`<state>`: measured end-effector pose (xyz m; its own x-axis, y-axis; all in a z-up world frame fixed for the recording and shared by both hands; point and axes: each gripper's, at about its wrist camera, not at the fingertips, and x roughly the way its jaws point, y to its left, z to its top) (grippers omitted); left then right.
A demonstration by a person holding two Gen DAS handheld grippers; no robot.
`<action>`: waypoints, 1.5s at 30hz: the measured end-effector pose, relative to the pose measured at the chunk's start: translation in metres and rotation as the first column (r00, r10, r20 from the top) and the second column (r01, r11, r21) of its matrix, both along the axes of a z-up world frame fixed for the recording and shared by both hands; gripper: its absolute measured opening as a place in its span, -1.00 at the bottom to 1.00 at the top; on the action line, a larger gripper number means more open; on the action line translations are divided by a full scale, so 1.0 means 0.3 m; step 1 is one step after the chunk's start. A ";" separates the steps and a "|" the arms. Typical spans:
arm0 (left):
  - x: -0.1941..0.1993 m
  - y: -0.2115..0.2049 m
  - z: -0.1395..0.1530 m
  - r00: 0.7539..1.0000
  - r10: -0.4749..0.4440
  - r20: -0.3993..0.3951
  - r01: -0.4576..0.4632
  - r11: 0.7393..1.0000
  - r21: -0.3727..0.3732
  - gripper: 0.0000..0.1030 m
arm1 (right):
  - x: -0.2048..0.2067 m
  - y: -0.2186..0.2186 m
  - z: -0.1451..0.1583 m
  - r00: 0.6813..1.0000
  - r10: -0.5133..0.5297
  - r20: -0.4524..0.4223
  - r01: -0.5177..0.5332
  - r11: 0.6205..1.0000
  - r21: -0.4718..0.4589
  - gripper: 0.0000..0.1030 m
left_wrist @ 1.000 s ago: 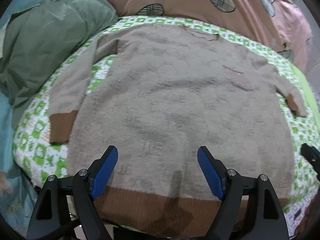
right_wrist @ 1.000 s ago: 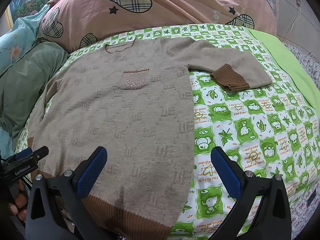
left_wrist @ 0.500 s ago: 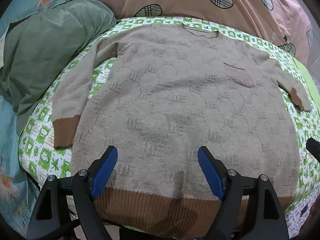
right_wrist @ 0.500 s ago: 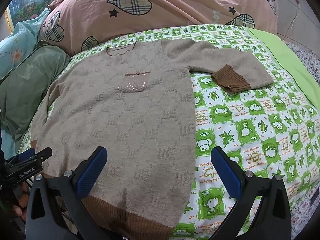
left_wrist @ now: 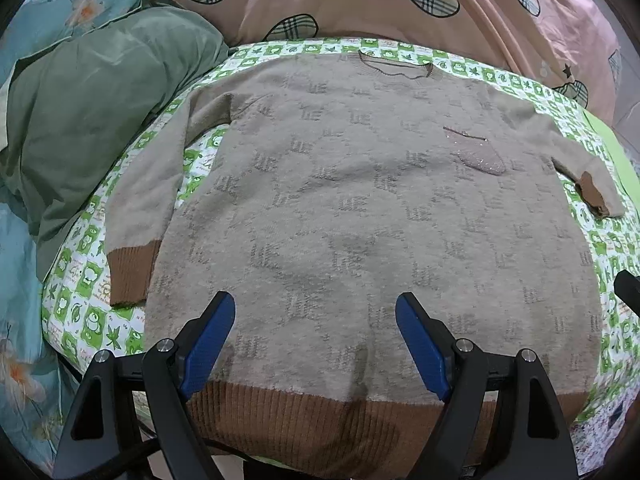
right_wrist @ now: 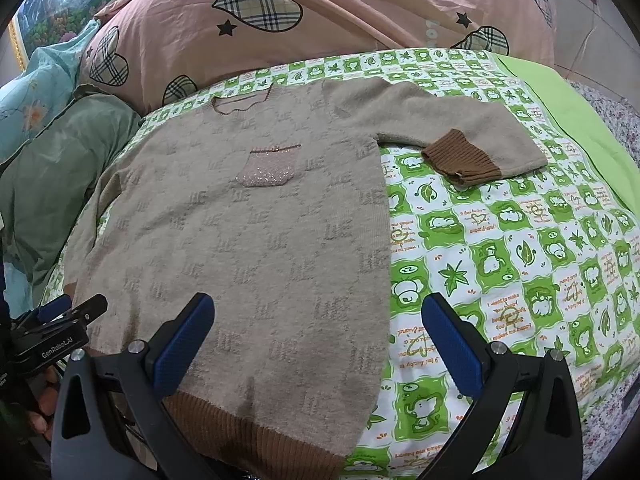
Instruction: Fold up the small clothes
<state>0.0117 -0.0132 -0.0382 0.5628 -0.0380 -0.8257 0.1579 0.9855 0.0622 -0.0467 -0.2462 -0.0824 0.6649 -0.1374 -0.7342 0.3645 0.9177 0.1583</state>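
Both grippers hang wide apart and empty over the sweater's (left_wrist: 360, 216) brown hem: left gripper (left_wrist: 315, 344) mid-hem, right gripper (right_wrist: 318, 340) over its right edge. The sweater lies flat, face up, on the green quilt (right_wrist: 520, 260). Fold a sleeve (right_wrist: 448, 132) inward first, pinching only knit. The hem's near edge is hidden behind the fingers, probably overhanging the bed.

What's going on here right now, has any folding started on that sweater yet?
Not yet. The beige sweater lies spread flat, front up, on the green-and-white checked sheet. The left sleeve runs straight down beside the body, while the right sleeve sticks out sideways with its brown cuff doubled back. The left gripper and right gripper are both open near the brown hem, holding nothing.
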 end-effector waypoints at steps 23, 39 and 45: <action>0.011 -0.011 -0.005 1.000 -0.010 0.001 0.010 1.000 -0.003 0.61 | -0.006 -0.047 -0.006 1.000 -0.013 0.019 0.013 1.000 0.013 1.00; 0.053 -0.031 -0.020 0.999 -0.049 -0.018 0.048 0.997 -0.056 0.63 | 0.091 -0.394 -0.011 0.997 -0.071 0.032 0.072 0.997 -0.014 0.63; 0.111 -0.057 -0.022 0.997 -0.066 -0.036 0.063 0.994 -0.084 0.63 | 0.243 -0.510 -0.028 0.999 -0.020 -0.032 0.019 0.999 -0.044 0.37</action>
<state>0.0450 -0.0303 -0.0448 0.5244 -0.1422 -0.8395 0.2218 0.9747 -0.0266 0.0261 -0.3991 -0.0907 0.6375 -0.1824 -0.7485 0.3868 0.9160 0.1063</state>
